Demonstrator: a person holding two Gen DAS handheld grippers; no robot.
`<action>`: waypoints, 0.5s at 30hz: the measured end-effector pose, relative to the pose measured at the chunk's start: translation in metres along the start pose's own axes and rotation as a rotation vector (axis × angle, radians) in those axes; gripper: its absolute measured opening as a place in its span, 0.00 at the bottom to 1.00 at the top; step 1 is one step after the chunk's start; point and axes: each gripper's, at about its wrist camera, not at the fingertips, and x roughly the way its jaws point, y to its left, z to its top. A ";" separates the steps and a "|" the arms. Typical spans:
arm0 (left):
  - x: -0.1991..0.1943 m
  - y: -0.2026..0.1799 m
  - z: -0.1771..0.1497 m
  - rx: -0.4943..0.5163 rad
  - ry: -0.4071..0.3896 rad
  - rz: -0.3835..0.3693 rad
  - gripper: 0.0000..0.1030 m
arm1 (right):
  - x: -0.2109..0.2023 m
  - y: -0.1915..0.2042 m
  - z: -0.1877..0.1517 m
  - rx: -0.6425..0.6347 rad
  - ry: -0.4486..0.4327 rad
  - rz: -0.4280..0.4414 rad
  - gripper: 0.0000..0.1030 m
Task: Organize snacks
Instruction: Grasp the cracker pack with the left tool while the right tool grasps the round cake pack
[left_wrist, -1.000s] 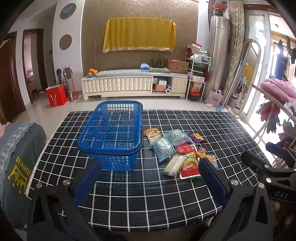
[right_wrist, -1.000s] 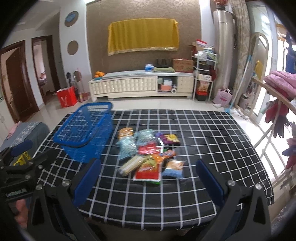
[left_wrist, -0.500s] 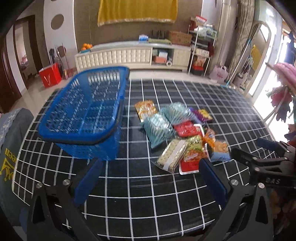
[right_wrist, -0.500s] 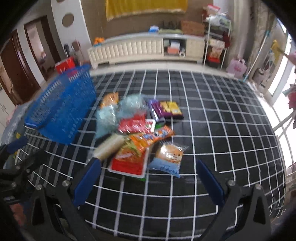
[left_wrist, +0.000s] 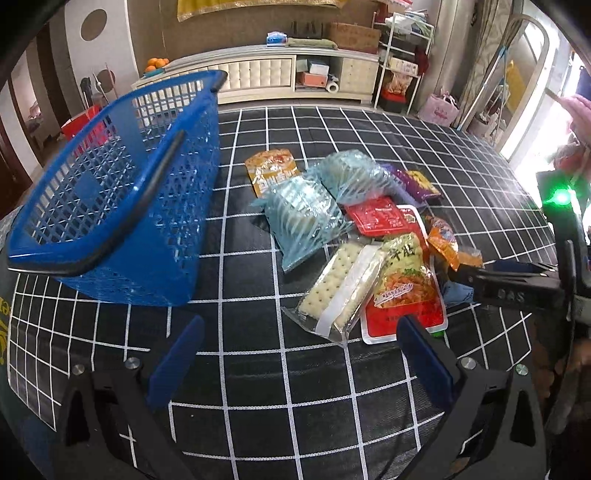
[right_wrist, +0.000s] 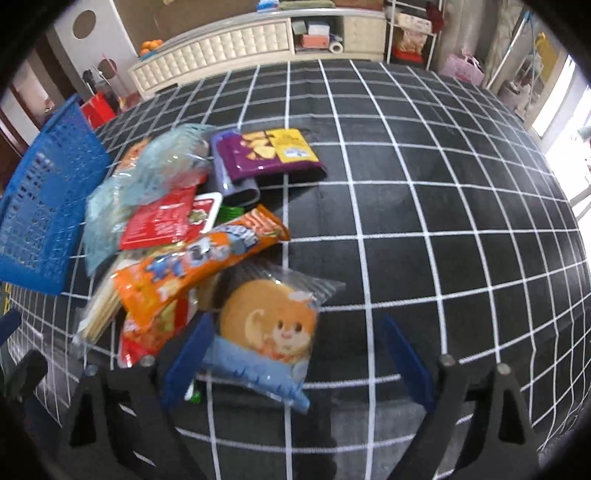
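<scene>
A pile of snack packets lies on the black checked table (left_wrist: 258, 369). An empty blue basket (left_wrist: 122, 206) stands to its left and also shows in the right wrist view (right_wrist: 40, 195). My left gripper (left_wrist: 299, 358) is open, just short of a cracker pack (left_wrist: 343, 288) and a red-green packet (left_wrist: 406, 291). My right gripper (right_wrist: 295, 362) is open around a blue cookie packet (right_wrist: 269, 332), its left finger (right_wrist: 188, 358) beside it. An orange packet (right_wrist: 199, 258), a red packet (right_wrist: 162, 221) and a purple box (right_wrist: 266, 151) lie beyond. The right gripper also shows in the left wrist view (left_wrist: 476, 277).
Two pale blue packets (left_wrist: 303, 218) and an orange-brown one (left_wrist: 275, 170) lie nearest the basket. Bare checked cloth (right_wrist: 443, 221) spreads right of the pile. A white cabinet (left_wrist: 280, 77) and shelves stand past the table's far edge.
Both grippers have moved forward and down toward the snack pile. The right gripper now straddles the blue cookie packet. The basket and snacks have not moved.
</scene>
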 end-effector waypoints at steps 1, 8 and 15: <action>0.001 0.000 -0.001 0.004 0.002 0.002 1.00 | 0.004 0.001 0.001 0.001 0.006 0.004 0.87; 0.006 0.002 0.001 0.019 0.007 -0.003 1.00 | 0.004 0.020 -0.004 -0.077 -0.023 -0.018 0.60; 0.004 -0.002 0.004 0.071 0.008 -0.019 0.99 | -0.013 0.008 -0.023 -0.035 -0.054 0.058 0.56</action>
